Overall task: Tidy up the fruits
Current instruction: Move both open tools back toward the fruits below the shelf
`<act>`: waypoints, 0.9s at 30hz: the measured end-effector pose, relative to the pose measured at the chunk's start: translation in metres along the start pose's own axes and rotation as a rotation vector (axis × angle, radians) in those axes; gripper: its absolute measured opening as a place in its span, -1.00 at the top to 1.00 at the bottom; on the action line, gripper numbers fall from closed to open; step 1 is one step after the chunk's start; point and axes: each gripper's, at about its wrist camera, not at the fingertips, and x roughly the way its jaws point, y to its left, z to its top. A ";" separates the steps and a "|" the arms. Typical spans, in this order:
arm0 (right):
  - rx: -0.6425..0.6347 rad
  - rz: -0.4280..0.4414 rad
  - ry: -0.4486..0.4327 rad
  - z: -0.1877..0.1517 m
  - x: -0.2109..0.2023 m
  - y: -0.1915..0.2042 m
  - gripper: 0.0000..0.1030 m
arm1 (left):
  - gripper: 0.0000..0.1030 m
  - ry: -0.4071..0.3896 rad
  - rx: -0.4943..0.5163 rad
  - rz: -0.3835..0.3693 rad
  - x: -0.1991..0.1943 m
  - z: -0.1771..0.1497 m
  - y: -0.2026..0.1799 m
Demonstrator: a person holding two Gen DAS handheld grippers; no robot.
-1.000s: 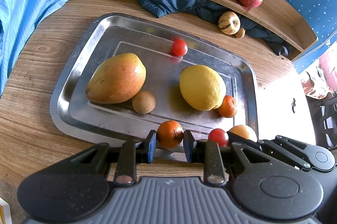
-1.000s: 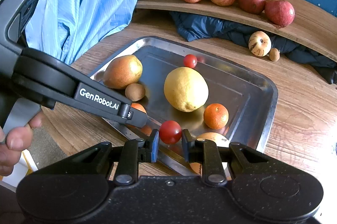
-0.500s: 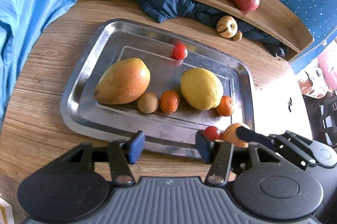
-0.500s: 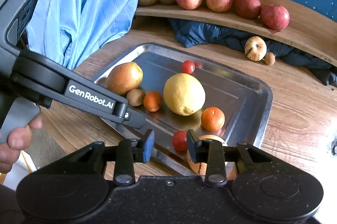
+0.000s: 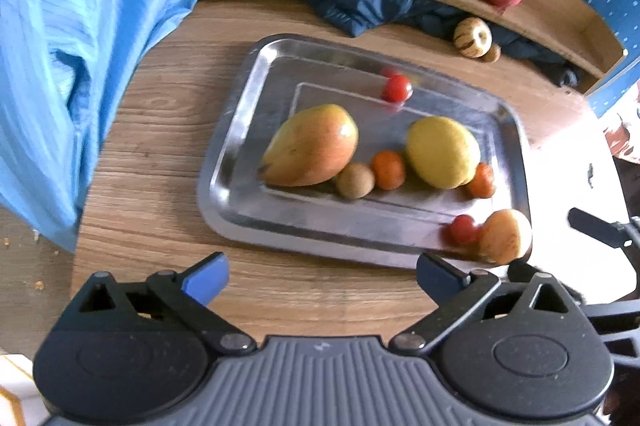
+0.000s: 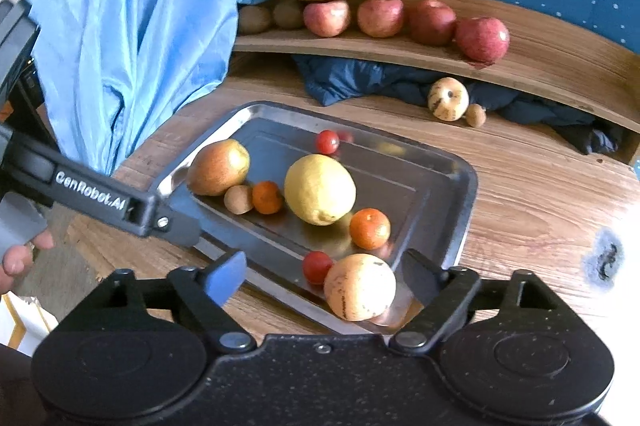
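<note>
While both claws are gaping empty, the right gripper is sitting nearest the pale apple (dead ahead, tray corner).

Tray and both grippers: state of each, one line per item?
left gripper: open, empty, short of the tray
right gripper: open, empty, at the tray's near edge
tray: flat on the table, holding fruit
mango: lying on its side in the tray
lemon: lying in the tray
near cherry tomato: touching the pale round fruit
</note>
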 end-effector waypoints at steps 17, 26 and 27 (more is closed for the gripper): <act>0.125 -0.132 0.009 0.007 0.005 -0.032 -0.99 | -0.99 0.008 0.118 0.118 0.000 0.039 0.006; 0.170 -0.161 0.012 0.012 0.012 -0.039 -0.99 | -0.99 0.013 0.197 0.102 0.013 0.067 -0.008; 0.177 -0.165 0.013 0.012 0.013 -0.040 -0.99 | -0.99 0.015 0.208 0.098 0.015 0.070 -0.011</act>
